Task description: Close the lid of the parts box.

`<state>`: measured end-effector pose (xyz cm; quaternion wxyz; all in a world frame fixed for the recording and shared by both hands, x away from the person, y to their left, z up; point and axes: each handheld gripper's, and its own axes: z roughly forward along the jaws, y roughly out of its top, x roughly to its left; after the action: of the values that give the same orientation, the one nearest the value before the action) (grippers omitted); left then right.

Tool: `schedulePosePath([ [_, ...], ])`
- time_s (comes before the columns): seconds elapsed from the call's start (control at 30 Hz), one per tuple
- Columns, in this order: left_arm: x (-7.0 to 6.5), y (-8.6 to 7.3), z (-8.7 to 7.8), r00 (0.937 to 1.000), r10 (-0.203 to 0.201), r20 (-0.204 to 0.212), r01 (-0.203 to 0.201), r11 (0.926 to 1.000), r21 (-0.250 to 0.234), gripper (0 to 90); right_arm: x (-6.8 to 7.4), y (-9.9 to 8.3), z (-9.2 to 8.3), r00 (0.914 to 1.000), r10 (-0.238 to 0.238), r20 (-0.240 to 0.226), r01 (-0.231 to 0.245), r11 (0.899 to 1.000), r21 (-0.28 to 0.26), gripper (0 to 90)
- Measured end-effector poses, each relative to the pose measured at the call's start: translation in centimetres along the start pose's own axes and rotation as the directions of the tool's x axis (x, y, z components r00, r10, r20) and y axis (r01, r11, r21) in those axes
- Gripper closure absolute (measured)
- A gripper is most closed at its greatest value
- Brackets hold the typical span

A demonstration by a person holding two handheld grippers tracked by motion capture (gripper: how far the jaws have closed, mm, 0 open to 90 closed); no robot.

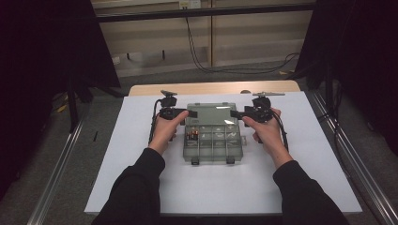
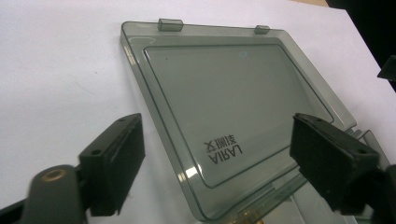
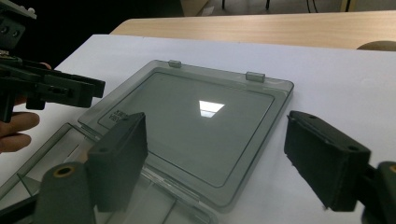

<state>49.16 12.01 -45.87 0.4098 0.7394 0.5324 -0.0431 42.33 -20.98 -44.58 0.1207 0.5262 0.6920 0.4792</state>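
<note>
Lid between spread jaws

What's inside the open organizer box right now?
The organizer box has divided compartments; one at the left holds small dark and orange parts. The others look empty or hold pale bits too small to identify. Its lid lies flat behind.

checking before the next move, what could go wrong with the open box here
The lid lies flat, open behind the box. The left hand-held gripper and the right hand-held gripper flank it with open jaws; uneven lifting might twist its hinge. Jolting the box could spill small parts from its compartments.
</note>
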Motion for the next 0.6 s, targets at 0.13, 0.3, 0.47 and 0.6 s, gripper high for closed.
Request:
schedulePosePath([
  [0.13,0.2,0.1,0.3,1.0000,-0.003,-0.001,0.003,0.9999,0.015,25.1,-0.1,0.1,0.7,0.9998,0.015,-0.012,-0.014,1.000,0.024,27.0],
  [0.3,0.5,0.1,0.7,0.9995,-0.031,0.007,0.031,0.9984,0.048,28.8,-0.5,-0.1,1.7,0.9991,0.039,-0.017,-0.038,0.998,0.055,33.6],
  [0.47,0.7,0.0,1.0,0.9994,-0.031,-0.013,0.032,0.9980,0.054,33.6,-1.0,-0.3,2.2,0.9966,0.070,-0.043,-0.067,0.996,0.059,39.6],
  [0.6,0.7,0.0,1.0,0.9988,-0.049,-0.005,0.049,0.9978,0.045,35.2,-1.4,-0.5,2.4,0.9947,0.099,-0.030,-0.097,0.993,0.069,40.9],
])
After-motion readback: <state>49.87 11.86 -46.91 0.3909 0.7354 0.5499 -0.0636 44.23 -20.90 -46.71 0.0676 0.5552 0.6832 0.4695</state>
